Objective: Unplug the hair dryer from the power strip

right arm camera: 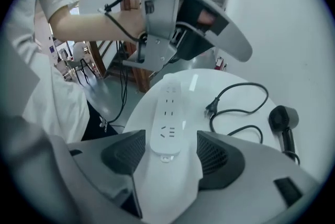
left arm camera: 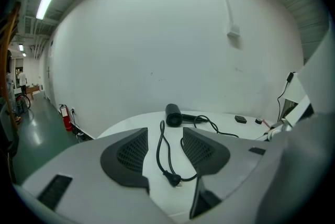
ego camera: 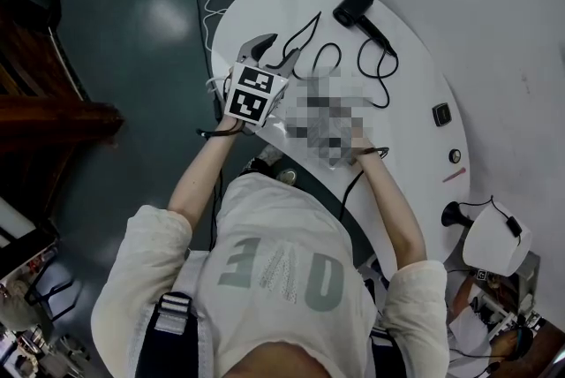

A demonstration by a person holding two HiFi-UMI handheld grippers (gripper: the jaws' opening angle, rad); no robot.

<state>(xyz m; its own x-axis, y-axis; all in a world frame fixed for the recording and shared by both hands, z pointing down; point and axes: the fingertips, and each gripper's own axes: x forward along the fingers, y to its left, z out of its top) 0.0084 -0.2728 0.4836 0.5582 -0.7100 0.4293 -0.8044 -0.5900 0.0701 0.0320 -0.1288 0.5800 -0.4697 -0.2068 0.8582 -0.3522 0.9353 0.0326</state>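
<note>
Evidently unplugged: the hair dryer's plug (right arm camera: 211,108) lies free on the table (ego camera: 415,102), at 2 o'clock from the power strip (right arm camera: 166,123). Right tool (right arm camera: 170,148) gapes wide astride the strip, not gripping. Left tool (left arm camera: 165,150) open, empty. No pull remains.

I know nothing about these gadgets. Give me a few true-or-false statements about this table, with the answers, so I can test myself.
1. The hair dryer's plug is out of the power strip and lies loose on the table. True.
2. The left gripper is holding the hair dryer. False: its jaws stand apart and empty, and the hair dryer lies on the table farther off.
3. One end of the power strip lies between the jaws of the right gripper. True; there is a gap on each side, so the pads are not pressing on it.
4. The hair dryer is white. False: it is black; the power strip is the white thing.
</note>
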